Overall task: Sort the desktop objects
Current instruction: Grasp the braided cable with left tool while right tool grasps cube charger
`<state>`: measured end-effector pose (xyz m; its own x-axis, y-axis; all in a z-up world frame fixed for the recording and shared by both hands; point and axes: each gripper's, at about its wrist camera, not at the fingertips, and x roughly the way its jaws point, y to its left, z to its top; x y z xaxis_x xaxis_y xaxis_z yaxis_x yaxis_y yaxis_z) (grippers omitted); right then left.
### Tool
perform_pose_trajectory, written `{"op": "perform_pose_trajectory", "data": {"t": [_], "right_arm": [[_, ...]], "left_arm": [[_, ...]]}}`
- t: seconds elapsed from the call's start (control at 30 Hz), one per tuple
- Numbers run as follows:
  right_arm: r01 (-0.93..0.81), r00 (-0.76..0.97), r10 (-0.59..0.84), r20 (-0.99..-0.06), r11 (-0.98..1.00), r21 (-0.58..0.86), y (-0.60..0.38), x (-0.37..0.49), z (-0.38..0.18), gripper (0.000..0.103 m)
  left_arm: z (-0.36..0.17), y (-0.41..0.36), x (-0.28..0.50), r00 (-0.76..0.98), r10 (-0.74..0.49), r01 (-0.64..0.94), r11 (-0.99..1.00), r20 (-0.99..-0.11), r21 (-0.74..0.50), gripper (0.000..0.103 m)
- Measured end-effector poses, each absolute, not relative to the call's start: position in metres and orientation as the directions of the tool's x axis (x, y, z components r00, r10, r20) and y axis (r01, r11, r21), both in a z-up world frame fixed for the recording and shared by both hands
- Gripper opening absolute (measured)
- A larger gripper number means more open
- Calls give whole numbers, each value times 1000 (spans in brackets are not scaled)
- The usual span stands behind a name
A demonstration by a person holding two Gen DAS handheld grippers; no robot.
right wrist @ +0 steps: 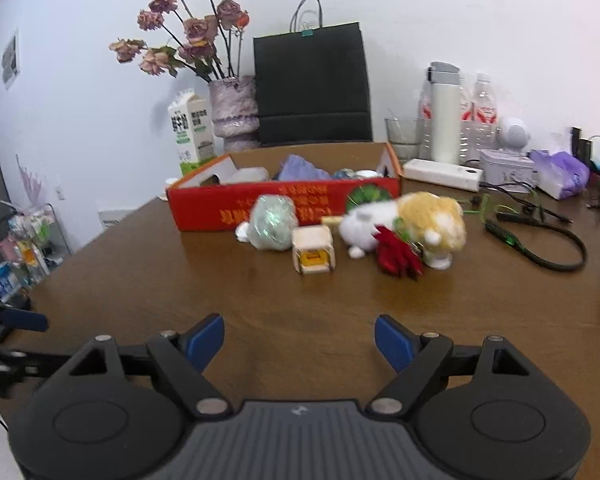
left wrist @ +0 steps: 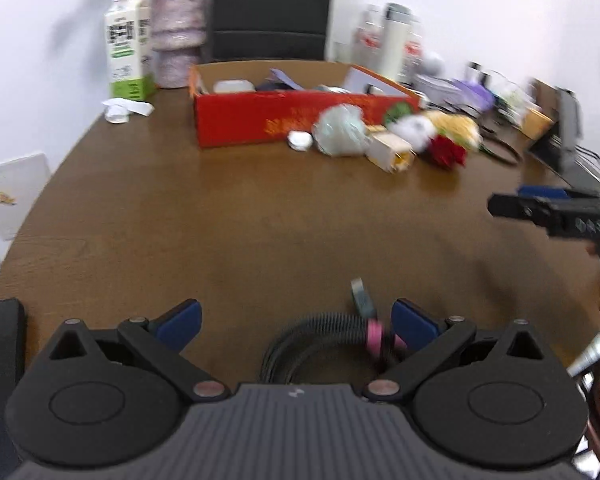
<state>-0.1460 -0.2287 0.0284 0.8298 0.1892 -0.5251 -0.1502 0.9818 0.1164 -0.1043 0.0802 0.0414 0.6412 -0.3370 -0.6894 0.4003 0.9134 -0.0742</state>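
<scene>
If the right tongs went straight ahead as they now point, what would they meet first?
Bare table at first, then probably the small wooden cube in front of the red box. The right tongs are open and empty; depth is uncertain.

Plain white wall (right wrist: 460, 20) behind, evenly lit, no strong shadows. Brown wood-grain surface (right wrist: 220, 280) with a rounded near-left edge. Black paper bag (right wrist: 312, 88) stands upright against the wall at the far side. Small picture (right wrist: 11, 58) fixed on the left wall. Wire rack (right wrist: 28, 248) with packaged goods stands on the floor, left of the surface.
</scene>
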Motion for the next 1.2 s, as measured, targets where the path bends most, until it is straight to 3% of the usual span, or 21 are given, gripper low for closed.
{"op": "perform_pose_trajectory", "data": {"t": [0.13, 0.2, 0.27, 0.4, 0.43, 0.47, 0.8, 0.9, 1.0, 1.03, 1.1, 1.2], "right_arm": [[-134, 822, 182, -539, 983, 127, -234, -150, 21, 82], [-134, 821, 183, -540, 983, 129, -233, -148, 19, 82], [-139, 820, 181, -542, 983, 117, -230, -147, 17, 82], [-159, 821, 183, -541, 983, 90, -223, -145, 15, 82], [-161, 819, 185, -543, 983, 91, -223, -144, 14, 82], [-161, 816, 186, -547, 982, 94, -223, -142, 13, 82], [-171, 805, 168, -569, 984, 49, -223, -83, 8, 80], [-187, 803, 173, -570, 982, 34, -215, -47, 8, 71], [-198, 802, 183, -569, 980, 36, -208, -11, 6, 69], [-197, 801, 180, -571, 980, 32, -206, -2, 5, 66], [-189, 790, 161, -591, 982, 15, -201, 17, 2, 42], [-178, 779, 151, -608, 984, 15, -197, 27, -1, 38]], "left_arm": [[33, 92, -112, 632, -305, 446, 895, -712, 12, 100], [30, 94, -111, 627, -295, 448, 894, -721, 23, 90], [27, 91, -107, 622, -294, 443, 897, -726, 17, 71], [22, 75, -101, 639, -299, 457, 889, -708, 37, 61], [22, 71, -99, 655, -294, 447, 894, -696, 43, 36], [22, 67, -96, 671, -274, 419, 907, -689, 48, 21], [29, 45, -42, 743, -253, 300, 953, -619, -30, 16], [35, 43, -24, 772, -228, 264, 964, -594, -28, 16], [43, 42, -9, 797, -205, 251, 968, -569, 2, 16], [45, 43, -5, 798, -210, 250, 968, -565, -7, 16], [48, 44, 2, 804, -207, 241, 971, -557, -13, 16], [52, 45, 7, 817, -192, 225, 974, -544, -7, 16]]}}
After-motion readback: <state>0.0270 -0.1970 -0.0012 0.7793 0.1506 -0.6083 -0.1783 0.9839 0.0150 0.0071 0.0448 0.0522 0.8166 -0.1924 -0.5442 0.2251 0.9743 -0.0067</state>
